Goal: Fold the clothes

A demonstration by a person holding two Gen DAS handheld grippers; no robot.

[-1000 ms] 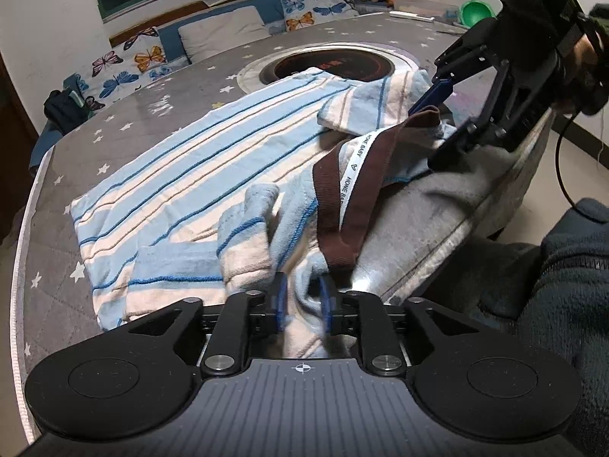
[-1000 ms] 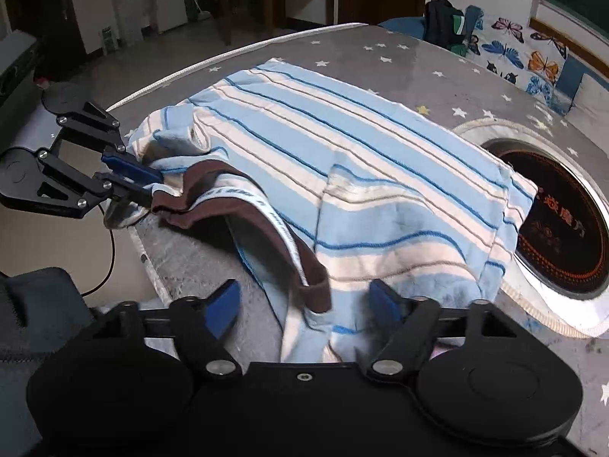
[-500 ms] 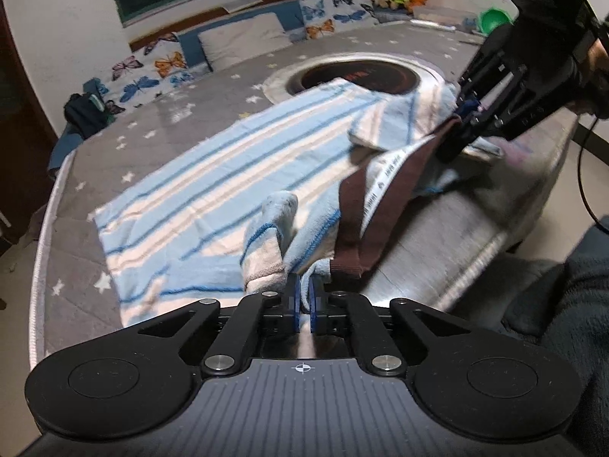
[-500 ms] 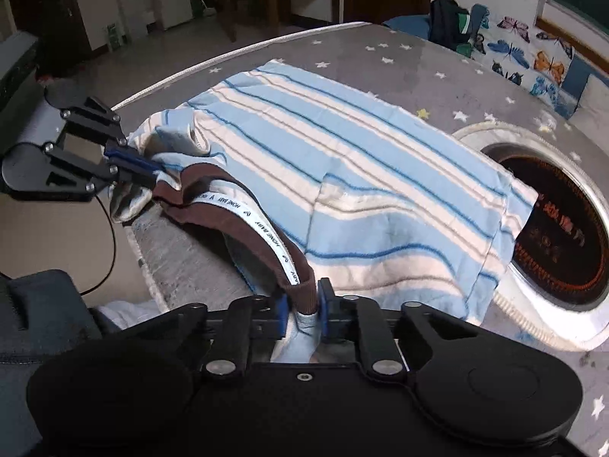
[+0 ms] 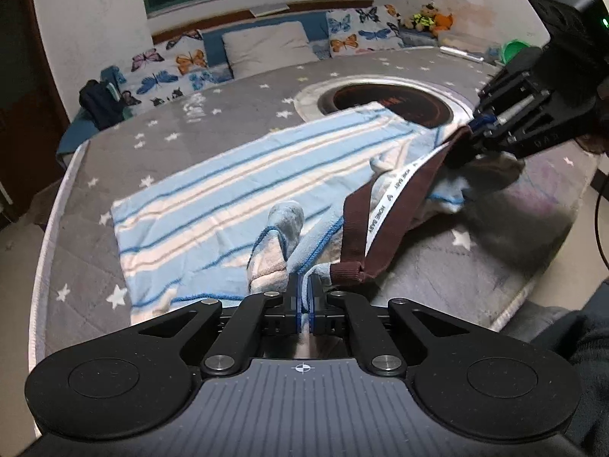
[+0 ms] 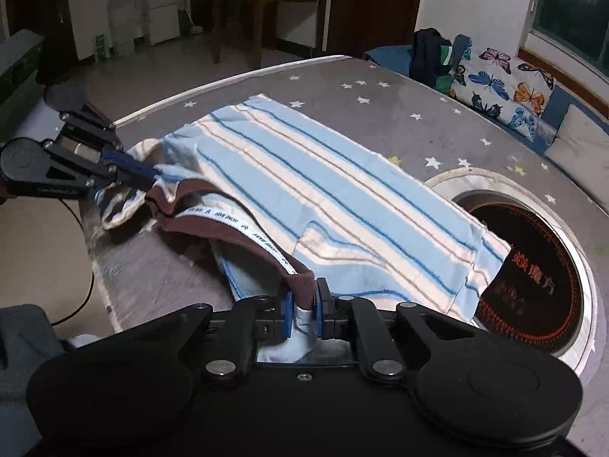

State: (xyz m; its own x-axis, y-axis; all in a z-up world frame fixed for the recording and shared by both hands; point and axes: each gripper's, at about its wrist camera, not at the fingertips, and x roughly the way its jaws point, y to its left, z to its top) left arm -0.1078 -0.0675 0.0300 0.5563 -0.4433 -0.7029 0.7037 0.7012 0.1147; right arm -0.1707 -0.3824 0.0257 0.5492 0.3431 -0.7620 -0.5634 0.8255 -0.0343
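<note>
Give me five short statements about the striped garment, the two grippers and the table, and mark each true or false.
1. The left gripper is shut on the striped garment. True.
2. The right gripper hangs open above the cloth. False: it is shut on the garment at the brown waistband.
3. The waistband carries a white strip with printed lettering. True.
4. The garment is red with white dots. False: it is light blue with cream and darker blue stripes.
5. The garment hangs wholly in the air. False: most of it lies flat on the grey star-patterned table cover; only the near edge is lifted.
</note>
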